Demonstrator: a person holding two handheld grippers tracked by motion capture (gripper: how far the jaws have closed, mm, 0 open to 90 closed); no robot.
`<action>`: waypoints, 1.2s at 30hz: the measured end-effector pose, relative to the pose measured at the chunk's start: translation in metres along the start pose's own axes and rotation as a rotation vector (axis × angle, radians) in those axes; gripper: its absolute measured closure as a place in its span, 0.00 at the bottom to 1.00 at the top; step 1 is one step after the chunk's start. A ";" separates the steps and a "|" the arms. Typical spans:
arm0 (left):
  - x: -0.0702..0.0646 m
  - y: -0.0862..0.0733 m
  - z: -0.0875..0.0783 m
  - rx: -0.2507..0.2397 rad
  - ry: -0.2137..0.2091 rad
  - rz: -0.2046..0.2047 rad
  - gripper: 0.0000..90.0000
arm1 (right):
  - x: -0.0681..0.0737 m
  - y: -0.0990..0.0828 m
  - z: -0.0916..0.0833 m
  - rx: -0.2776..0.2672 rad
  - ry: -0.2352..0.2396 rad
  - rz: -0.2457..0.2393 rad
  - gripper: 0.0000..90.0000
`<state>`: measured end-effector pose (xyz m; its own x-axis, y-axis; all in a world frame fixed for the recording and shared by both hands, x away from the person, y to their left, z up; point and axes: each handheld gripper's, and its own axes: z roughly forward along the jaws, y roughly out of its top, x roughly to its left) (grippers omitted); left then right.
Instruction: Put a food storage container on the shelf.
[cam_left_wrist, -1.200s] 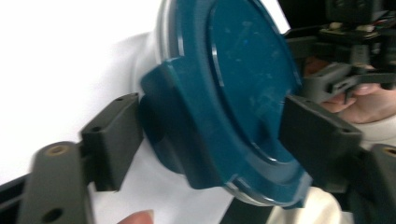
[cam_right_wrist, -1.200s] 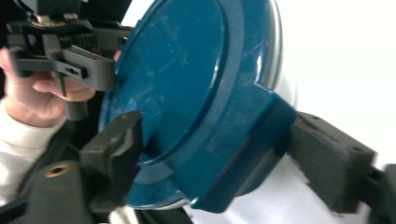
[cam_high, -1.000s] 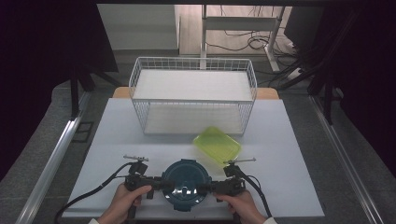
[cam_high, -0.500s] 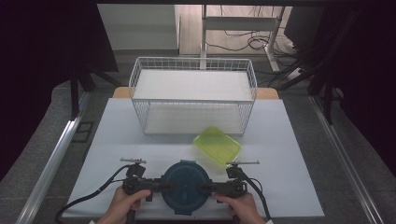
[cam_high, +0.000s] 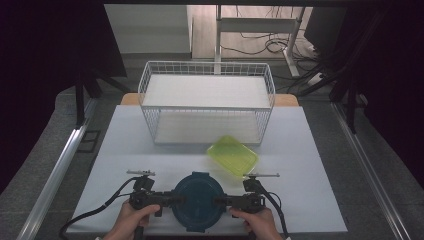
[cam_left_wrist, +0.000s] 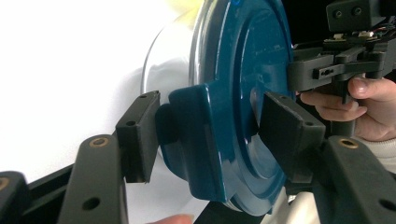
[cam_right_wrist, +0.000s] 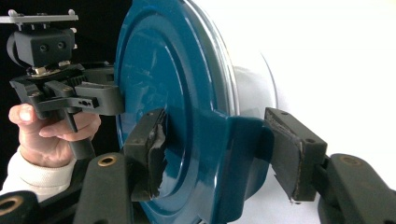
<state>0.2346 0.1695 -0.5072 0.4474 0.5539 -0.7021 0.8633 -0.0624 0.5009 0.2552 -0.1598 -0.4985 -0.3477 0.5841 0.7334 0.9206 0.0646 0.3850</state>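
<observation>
At the near edge of the white table (cam_high: 310, 165), the left gripper (cam_high: 176, 199) reaches in from the left; its jaws have just been closing, and they now clamp the side latch tab of the round container's blue lid (cam_high: 198, 200). The container sits between both grippers. On its right side the right gripper (cam_high: 220, 201), jaws likewise just closing, pinches the opposite tab. Behind and to the right lies a yellow-green lid (cam_high: 232, 156), just before the white wire basket (cam_high: 207, 102).
</observation>
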 end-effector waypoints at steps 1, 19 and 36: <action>-0.001 0.000 -0.001 -0.001 0.001 -0.002 0.45 | 0.000 0.000 0.000 -0.004 -0.001 -0.005 0.46; -0.011 0.010 -0.005 -0.031 0.014 0.052 0.47 | 0.007 0.010 -0.010 -0.045 -0.002 -0.099 0.47; -0.020 0.032 -0.009 -0.066 0.023 0.086 0.48 | 0.016 0.032 -0.020 -0.073 -0.006 -0.164 0.47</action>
<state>0.2511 0.1639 -0.4721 0.5132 0.5678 -0.6437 0.8043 -0.0564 0.5915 0.2758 -0.1648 -0.4631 -0.4913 0.5754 0.6538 0.8360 0.1010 0.5393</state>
